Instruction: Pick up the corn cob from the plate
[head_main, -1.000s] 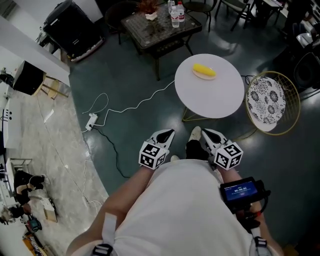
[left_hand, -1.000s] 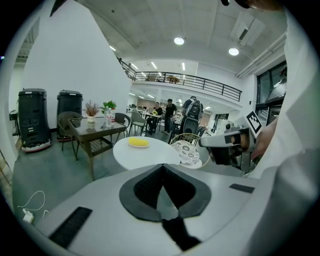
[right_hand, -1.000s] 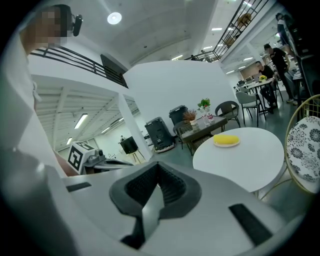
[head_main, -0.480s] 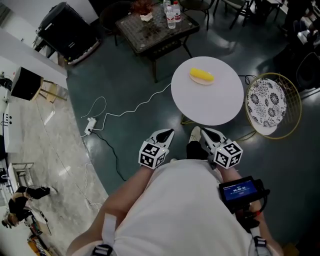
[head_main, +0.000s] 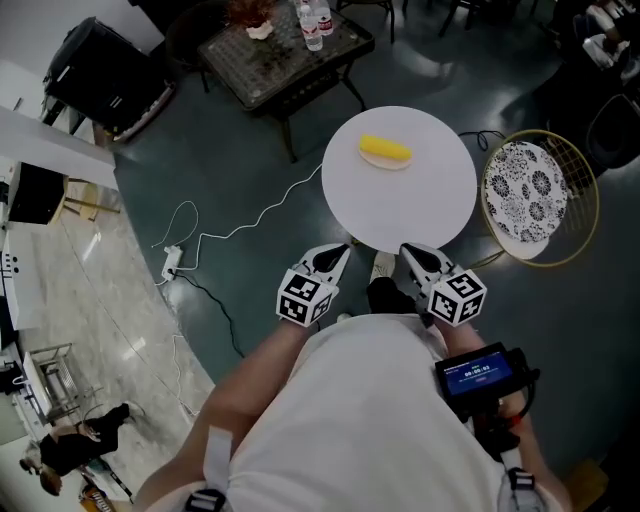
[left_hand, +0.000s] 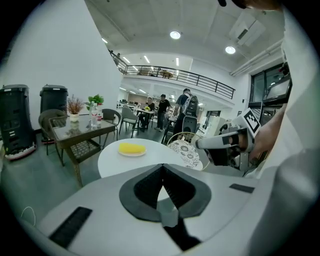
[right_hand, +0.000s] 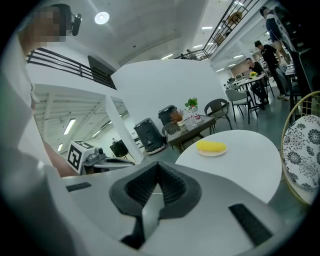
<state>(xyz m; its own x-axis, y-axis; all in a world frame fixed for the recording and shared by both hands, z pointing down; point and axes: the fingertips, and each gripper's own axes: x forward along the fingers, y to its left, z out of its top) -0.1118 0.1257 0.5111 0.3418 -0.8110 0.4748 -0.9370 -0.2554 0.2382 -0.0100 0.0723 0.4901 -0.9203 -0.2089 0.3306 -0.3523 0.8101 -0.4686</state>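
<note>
A yellow corn cob (head_main: 385, 150) lies on a small pale plate (head_main: 387, 163) at the far side of a round white table (head_main: 410, 205). My left gripper (head_main: 340, 254) and right gripper (head_main: 407, 252) are held side by side at the table's near edge, both pointing at it, both shut and empty. In the left gripper view the corn cob (left_hand: 132, 148) lies well beyond the closed left gripper (left_hand: 163, 167). The right gripper view has the corn cob (right_hand: 211, 146) likewise far past the right gripper (right_hand: 158, 166).
A gold wire chair with a patterned cushion (head_main: 527, 190) stands right of the table. A dark glass-topped table with bottles (head_main: 280, 50) is behind it. A white cable and power strip (head_main: 165, 262) lie on the floor at left. People stand in the background.
I have walked forward: the table and the corn cob have come closer to both grippers. Both grippers stay shut and side by side.
</note>
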